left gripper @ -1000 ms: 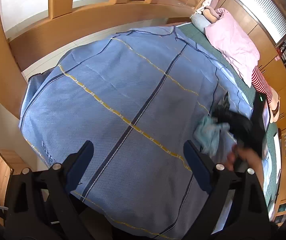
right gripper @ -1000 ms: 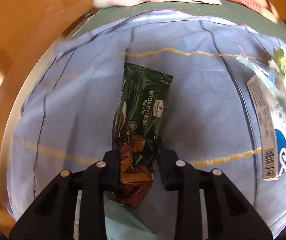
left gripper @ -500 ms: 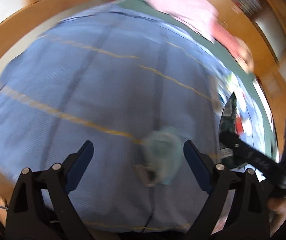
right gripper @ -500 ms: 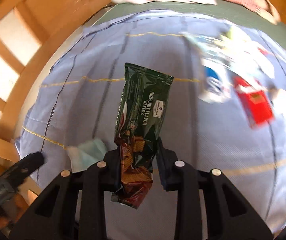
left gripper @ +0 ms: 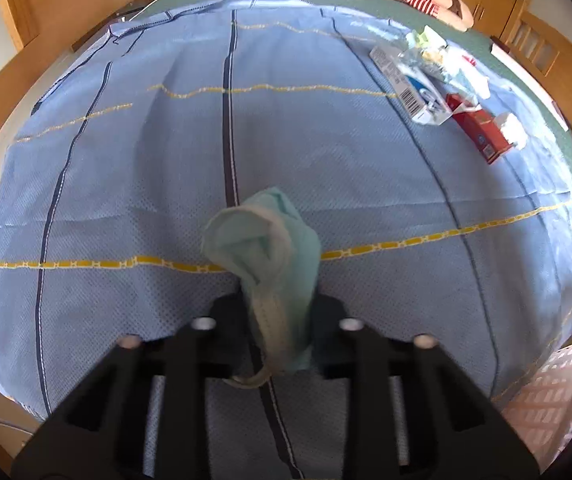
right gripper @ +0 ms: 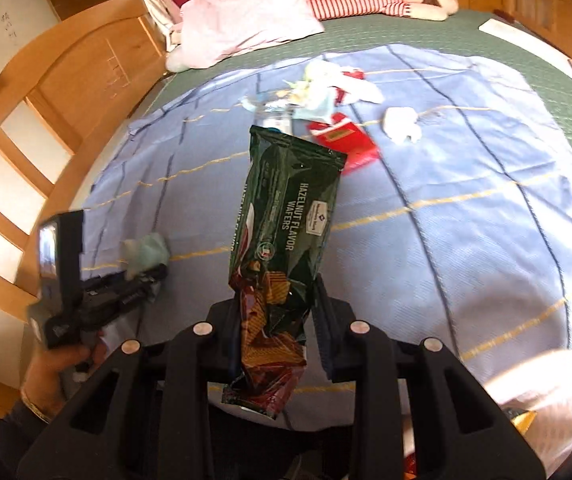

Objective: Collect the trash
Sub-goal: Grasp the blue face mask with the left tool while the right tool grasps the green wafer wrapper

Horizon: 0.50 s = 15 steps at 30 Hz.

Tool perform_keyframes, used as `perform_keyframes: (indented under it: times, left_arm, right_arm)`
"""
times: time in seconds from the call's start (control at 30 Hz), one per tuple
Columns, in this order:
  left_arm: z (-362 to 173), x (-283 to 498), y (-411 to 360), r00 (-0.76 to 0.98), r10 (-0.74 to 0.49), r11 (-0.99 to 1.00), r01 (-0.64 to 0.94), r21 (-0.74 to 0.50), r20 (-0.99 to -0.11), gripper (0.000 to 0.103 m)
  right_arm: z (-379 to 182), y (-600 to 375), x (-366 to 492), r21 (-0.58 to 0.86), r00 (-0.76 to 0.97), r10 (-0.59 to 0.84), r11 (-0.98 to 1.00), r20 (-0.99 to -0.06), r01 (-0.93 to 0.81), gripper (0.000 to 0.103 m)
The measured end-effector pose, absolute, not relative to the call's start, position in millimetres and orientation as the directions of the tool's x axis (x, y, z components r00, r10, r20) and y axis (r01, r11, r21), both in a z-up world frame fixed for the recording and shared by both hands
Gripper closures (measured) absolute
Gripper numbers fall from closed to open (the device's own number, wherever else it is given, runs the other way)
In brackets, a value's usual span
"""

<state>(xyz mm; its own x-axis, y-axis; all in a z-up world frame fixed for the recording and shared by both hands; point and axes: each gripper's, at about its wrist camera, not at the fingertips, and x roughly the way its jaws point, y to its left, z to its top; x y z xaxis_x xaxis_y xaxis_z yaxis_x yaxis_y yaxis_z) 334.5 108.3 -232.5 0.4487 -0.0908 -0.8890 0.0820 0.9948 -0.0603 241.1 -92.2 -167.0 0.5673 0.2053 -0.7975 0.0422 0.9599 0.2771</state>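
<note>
Now your left gripper point(left gripper: 280, 312) fingers just closed on teal cloth wad point(left gripper: 270, 248) at near bed point(left gripper: 365, 168) edge; your right gripper point(right gripper: 278, 316) pinches wafer wrapper point(right gripper: 286, 232); trash pile point(left gripper: 445, 80) far right.

- Blue woven bedspread with yellow and navy stripes point(left gripper: 325, 152) — covering the green bed point(right gripper: 425, 28)
- Pink pillow point(right gripper: 242, 20) — at the bed's far edge

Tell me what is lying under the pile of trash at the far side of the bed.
The trash pile lies on the blue blanket, which is spread over a green bedcover. Whatever lies beneath the wrappers themselves is hidden.
</note>
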Motion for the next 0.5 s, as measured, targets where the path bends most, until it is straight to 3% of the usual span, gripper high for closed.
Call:
perform_keyframes:
  times: [0.27,0.37,0.5]
  left_arm:
    - [-176.0,294.7,124.6,0.646,-0.052,0.998,0.048,-0.027,-0.762,0.083]
    - [-140.6,257.6,122.4,0.734,0.014,0.998,0.035,0.058,-0.679,0.083]
    - [-100.3,208.4,115.2,0.8,0.028,0.999,-0.001,0.044,-0.6,0.083]
  right_arm:
    - [-153.0,-99.1,214.8,0.197,0.632,0.138,0.98,-0.762,0.024,0.073]
    - [-145.3,-103.6,202.0,0.196,0.659,0.139,0.98,-0.739,0.013,0.073]
    - [-133.7,-100.4,185.2,0.156,0.696,0.117,0.988,-0.708,-0.008,0.073]
